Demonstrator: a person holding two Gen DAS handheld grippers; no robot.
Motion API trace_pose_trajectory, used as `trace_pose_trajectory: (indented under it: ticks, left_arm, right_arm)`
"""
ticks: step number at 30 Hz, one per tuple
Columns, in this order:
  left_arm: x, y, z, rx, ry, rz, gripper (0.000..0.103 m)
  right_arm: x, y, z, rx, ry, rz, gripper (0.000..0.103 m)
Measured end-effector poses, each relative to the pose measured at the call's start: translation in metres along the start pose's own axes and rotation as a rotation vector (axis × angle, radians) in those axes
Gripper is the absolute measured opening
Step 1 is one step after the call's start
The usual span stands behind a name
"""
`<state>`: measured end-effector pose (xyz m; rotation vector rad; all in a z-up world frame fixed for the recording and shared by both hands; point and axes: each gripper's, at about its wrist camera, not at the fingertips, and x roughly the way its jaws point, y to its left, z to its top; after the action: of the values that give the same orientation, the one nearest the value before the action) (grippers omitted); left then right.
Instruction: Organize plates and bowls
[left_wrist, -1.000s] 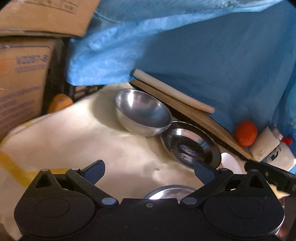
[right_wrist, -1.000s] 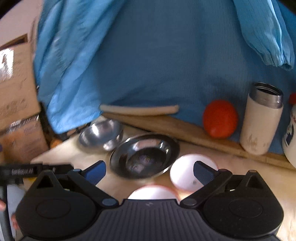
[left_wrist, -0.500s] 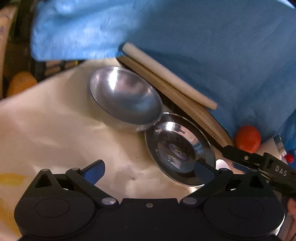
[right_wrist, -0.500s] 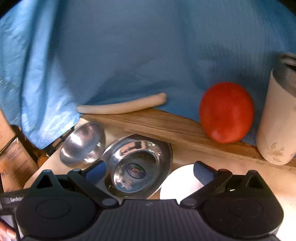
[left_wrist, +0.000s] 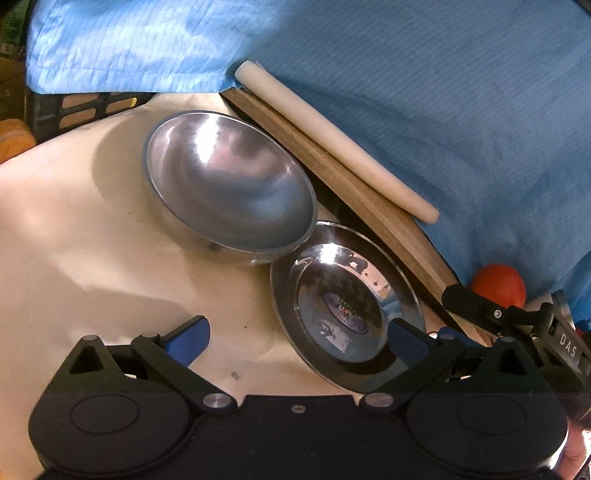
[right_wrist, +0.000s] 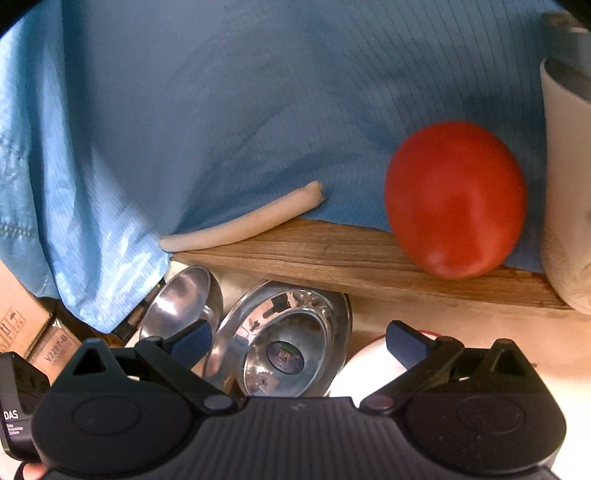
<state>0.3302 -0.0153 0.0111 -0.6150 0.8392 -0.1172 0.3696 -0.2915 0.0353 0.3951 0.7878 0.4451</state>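
Observation:
A deep steel bowl (left_wrist: 229, 192) stands on the cream tabletop, touching a shallow steel plate (left_wrist: 345, 306) with a sticker in its middle. My left gripper (left_wrist: 297, 332) is open and empty, just short of both, its right finger over the plate's near rim. In the right wrist view the steel plate (right_wrist: 284, 339) lies between the fingers of my open, empty right gripper (right_wrist: 297, 341), with the steel bowl (right_wrist: 181, 299) to its left and a white dish (right_wrist: 365, 365) under the right finger.
A wooden board (right_wrist: 369, 258) with a white rod (right_wrist: 240, 225) runs behind the dishes under blue cloth (right_wrist: 258, 92). A red tomato (right_wrist: 456, 199) and a cream tumbler (right_wrist: 569, 184) stand at the right. Cardboard boxes (right_wrist: 22, 325) are at the left.
Both grippers have moved forward toward the steel bowl and plate, which now look larger and closer. Both stayed open. The dishes have not moved.

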Motion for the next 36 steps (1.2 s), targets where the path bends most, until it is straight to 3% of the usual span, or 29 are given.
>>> trace_pose_trajectory:
  ticks: [7,16,19,21,23,29,32,36]
  left_arm:
    - [0.002,0.002,-0.001,-0.024,-0.007,-0.038,0.095]
    - [0.007,0.002,-0.004,-0.033,0.003,-0.084,0.083]
    - [0.010,0.002,-0.004,-0.036,0.003,-0.088,0.072]
    - [0.012,0.003,-0.004,-0.038,0.015,-0.102,0.054]
    - [0.014,0.005,-0.004,-0.042,0.038,-0.119,0.043]
    - [0.016,0.005,-0.006,-0.046,0.026,-0.107,0.031]
    - [0.014,0.008,-0.007,-0.057,0.022,-0.098,0.029]
    - [0.014,0.009,-0.008,-0.042,0.019,-0.077,0.018]
  right_arm:
    - [0.000,-0.001,0.001,-0.001,-0.025,0.036,0.096]
    - [0.012,0.004,-0.002,-0.074,-0.023,-0.010,0.080]
    - [0.016,0.006,-0.002,-0.086,-0.014,-0.020,0.071]
    - [0.017,0.007,-0.003,-0.091,-0.015,-0.031,0.066]
    - [0.017,0.006,-0.004,-0.087,-0.019,-0.055,0.054]
    - [0.016,0.000,-0.003,-0.050,-0.022,-0.093,0.031]
    - [0.017,-0.002,-0.004,-0.051,-0.013,-0.087,0.026]
    - [0.015,-0.002,-0.005,-0.069,-0.011,-0.111,0.018]
